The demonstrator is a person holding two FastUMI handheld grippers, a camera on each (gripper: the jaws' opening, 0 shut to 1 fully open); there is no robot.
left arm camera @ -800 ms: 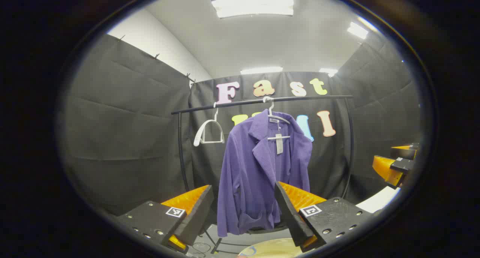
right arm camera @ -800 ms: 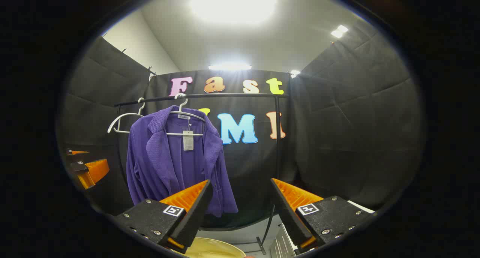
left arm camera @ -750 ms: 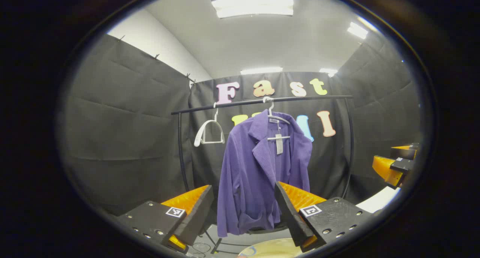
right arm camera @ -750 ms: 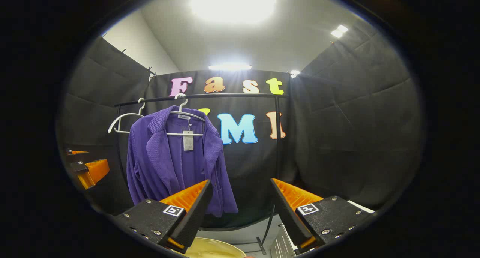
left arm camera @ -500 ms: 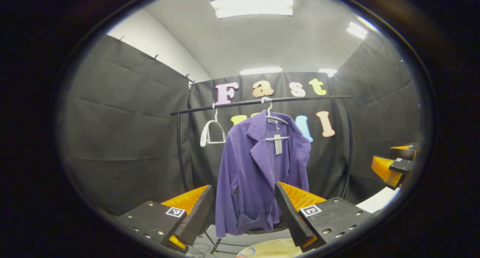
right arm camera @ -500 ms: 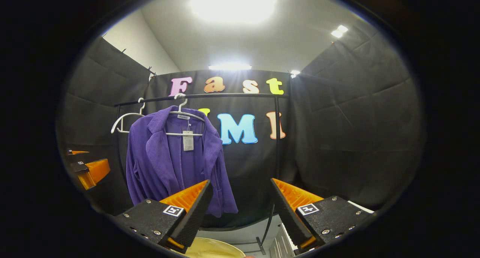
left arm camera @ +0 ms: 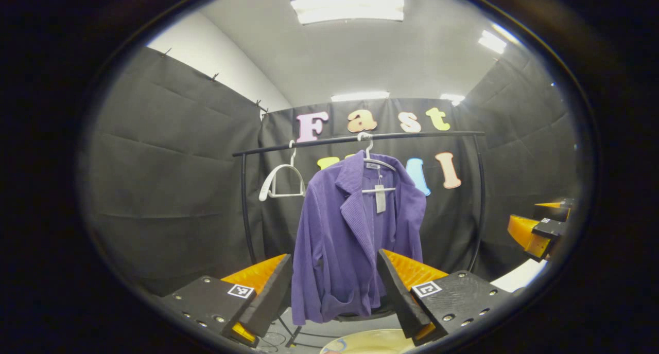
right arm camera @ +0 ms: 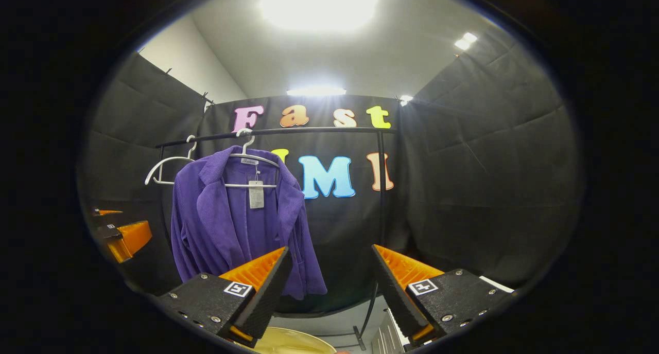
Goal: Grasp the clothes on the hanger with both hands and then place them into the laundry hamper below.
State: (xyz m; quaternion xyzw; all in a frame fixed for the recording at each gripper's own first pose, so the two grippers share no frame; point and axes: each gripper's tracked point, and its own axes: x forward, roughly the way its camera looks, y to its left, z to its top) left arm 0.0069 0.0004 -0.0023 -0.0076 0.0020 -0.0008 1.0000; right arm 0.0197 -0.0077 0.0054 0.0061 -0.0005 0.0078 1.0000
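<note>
Your left tongs and right tongs both gaped wide, grasping nothing. One purple jacket hung on one of two white hangers on the rail.

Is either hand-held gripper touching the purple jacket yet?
Apart. Both views show the purple jacket hanging well beyond the open left gripper and right gripper.

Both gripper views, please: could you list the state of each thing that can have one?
purple jacket: hanging on its hanger, front open, ungrasped
jacket's hanger: hooked on the rail
spare hanger: empty, hooked on the rail
left claw: open, short of the jacket
right claw: open, holding nothing
hamper: rim visible below, contents not visible
</note>
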